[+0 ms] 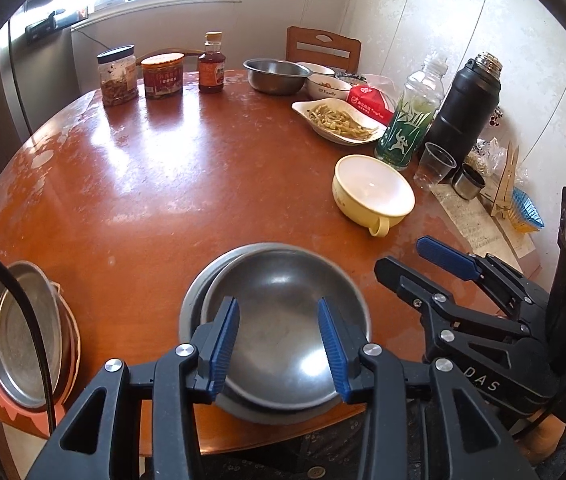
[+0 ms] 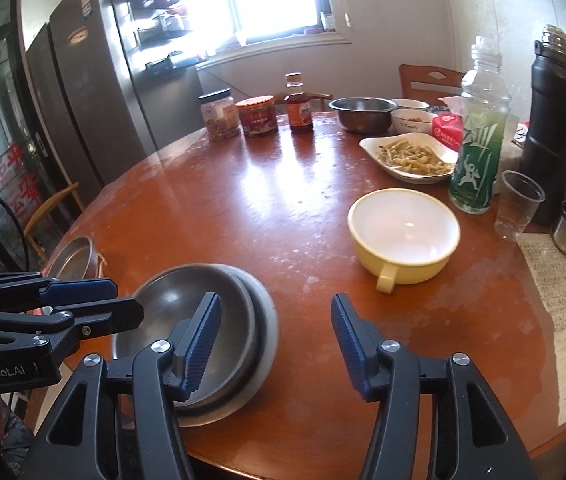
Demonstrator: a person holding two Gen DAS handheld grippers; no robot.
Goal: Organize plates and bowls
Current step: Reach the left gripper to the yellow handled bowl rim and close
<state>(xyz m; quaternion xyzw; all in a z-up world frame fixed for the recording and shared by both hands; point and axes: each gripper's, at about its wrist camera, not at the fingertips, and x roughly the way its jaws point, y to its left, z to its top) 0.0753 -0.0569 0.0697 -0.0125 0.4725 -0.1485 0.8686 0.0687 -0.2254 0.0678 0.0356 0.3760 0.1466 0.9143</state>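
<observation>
A steel bowl [image 1: 279, 332] sits nested in a wider steel dish [image 1: 199, 280] at the table's near edge; the pair shows in the right wrist view too [image 2: 187, 316]. My left gripper [image 1: 279, 344] is open and empty, just above the bowl. My right gripper [image 2: 275, 344] is open and empty over bare table, right of the bowls. A yellow handled bowl [image 1: 373, 190] with a white inside stands further right, also in the right wrist view [image 2: 403, 236]. A steel plate [image 1: 23, 332] lies at the far left edge.
At the back stand a steel bowl [image 1: 275, 75], small white bowls [image 1: 329, 86], a white dish of food [image 1: 339, 122], two jars [image 1: 118, 76], a sauce bottle [image 1: 211, 64], a green bottle [image 1: 411, 120], a black flask [image 1: 467, 108] and a plastic cup [image 1: 433, 168]. Papers [image 2: 563, 312] lie at right.
</observation>
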